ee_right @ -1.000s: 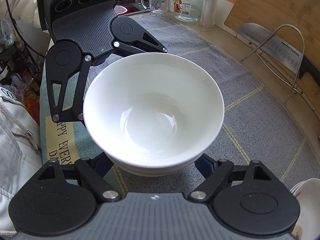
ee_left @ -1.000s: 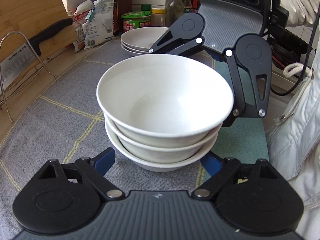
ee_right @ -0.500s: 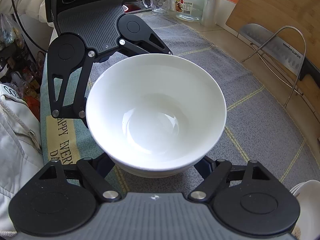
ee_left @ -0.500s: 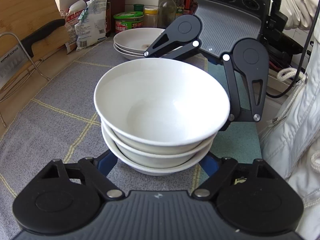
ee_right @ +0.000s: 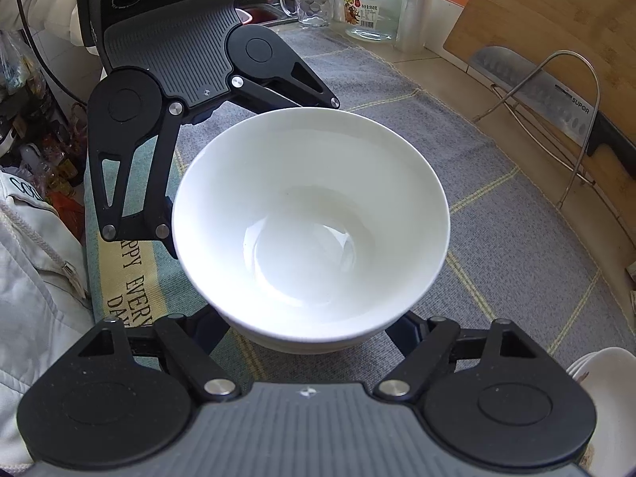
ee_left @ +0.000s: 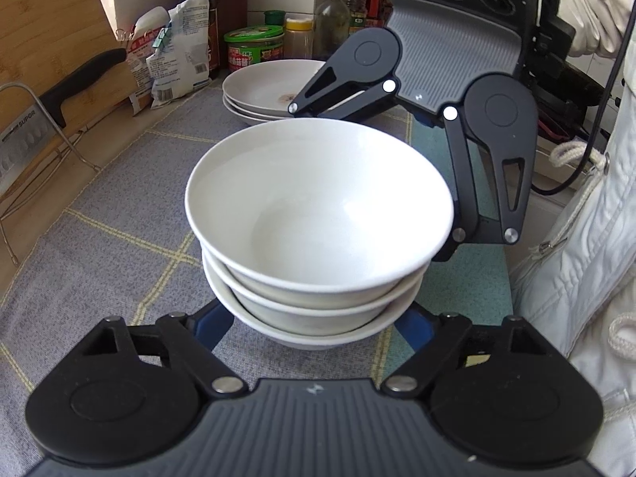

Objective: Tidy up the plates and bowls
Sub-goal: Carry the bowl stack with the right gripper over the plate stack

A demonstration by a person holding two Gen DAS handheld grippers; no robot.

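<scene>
A stack of three white bowls [ee_left: 318, 214] stands on the grey checked mat [ee_left: 119, 198]; it also shows in the right wrist view [ee_right: 314, 234]. My left gripper [ee_left: 314, 326] is open with its blue-padded fingers either side of the bottom bowl's base. My right gripper [ee_right: 310, 330] is open on the opposite side, its fingers flanking the base; whether any finger touches the bowl is hidden. Each gripper faces the other across the stack. A stack of white plates [ee_left: 270, 91] sits beyond the bowls; its edge shows in the right wrist view [ee_right: 600, 389].
A wire rack [ee_left: 43, 127] with a cleaver [ee_right: 536, 87] and a wooden cutting board [ee_left: 51, 28] stands along the wall. Jars, bottles and snack bags [ee_left: 171, 59] line the back. A glass mug [ee_right: 310, 0] and jar [ee_right: 371, 0] stand near the sink. A green towel [ee_right: 127, 290] lies at the counter edge.
Both grippers have moved in around the bowl stack, and the blue fingers now sit closer to the bottom bowl's base. The bowls have stayed put on the mat.
</scene>
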